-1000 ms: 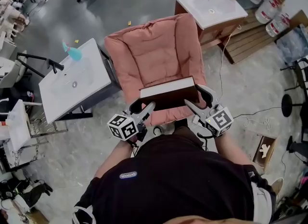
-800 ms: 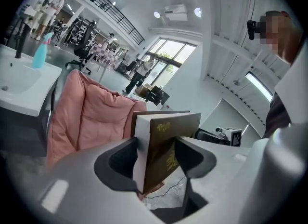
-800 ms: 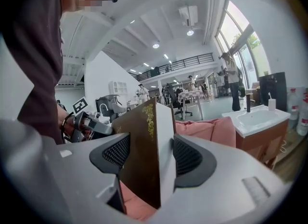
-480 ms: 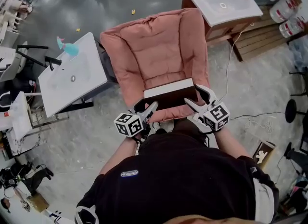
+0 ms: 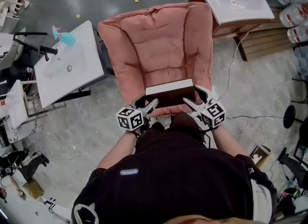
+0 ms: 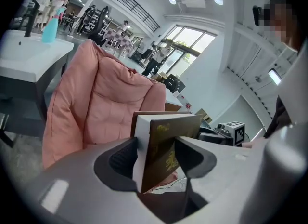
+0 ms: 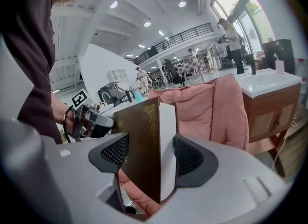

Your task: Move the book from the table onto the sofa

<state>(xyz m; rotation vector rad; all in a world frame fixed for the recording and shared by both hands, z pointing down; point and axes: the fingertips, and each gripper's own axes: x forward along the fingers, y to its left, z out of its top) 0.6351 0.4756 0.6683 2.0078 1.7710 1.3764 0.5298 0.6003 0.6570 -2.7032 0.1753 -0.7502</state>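
A thick dark brown book (image 5: 171,95) with gold print and white page edges hangs level over the front of the pink sofa seat (image 5: 159,49). My left gripper (image 5: 147,108) is shut on the book's left end (image 6: 161,151). My right gripper (image 5: 193,103) is shut on its right end (image 7: 144,155). In both gripper views the book stands between the jaws, pressed by the pads. Whether the book touches the cushion cannot be told.
A white washbasin counter (image 5: 67,69) with a teal bottle (image 5: 65,37) stands left of the sofa. Another basin on a wooden cabinet (image 5: 236,1) stands at the back right. Cables (image 5: 250,122) lie on the grey floor at the right. The person's torso fills the foreground.
Both grippers have carried the book forward, further over the sofa seat. The sofa now sits closer and more central in the head view. The grip on the book is unchanged.
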